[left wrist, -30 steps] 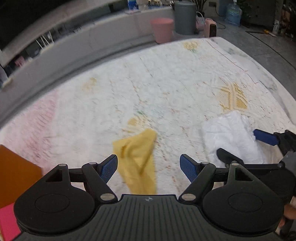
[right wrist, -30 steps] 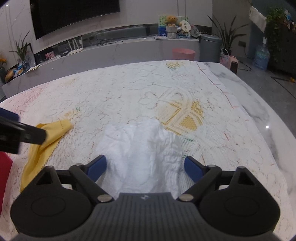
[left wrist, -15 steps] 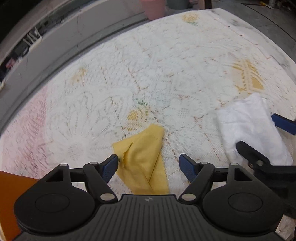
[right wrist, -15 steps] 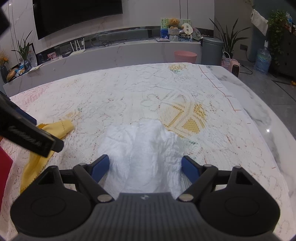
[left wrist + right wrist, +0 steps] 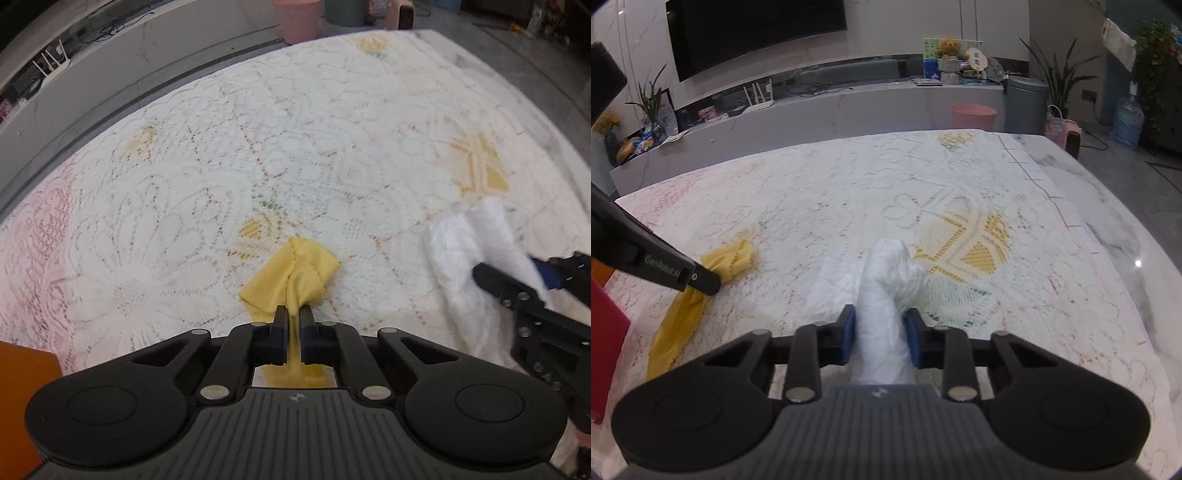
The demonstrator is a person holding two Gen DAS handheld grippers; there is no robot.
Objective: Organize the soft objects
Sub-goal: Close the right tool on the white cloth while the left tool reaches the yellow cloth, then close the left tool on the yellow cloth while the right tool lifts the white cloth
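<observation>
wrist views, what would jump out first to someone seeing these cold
The yellow cloth bunched on the lace tablecloth, pinched between the left gripper jaws. To its right, the white cloth is squeezed into a ridge by the right gripper. Behind the table, a pink bin stands on the floor below a large dark TV.

left gripper (image 5: 293,319), lower centre of the left wrist frame: jaws drawn nearly together, pinching a thin fold of yellow cloth (image 5: 295,271). right gripper (image 5: 881,332), lower centre of the right wrist frame: blue pads (image 5: 848,334) pressed against both sides of a bunched white cloth (image 5: 886,291), jaws held apart by it.
</observation>
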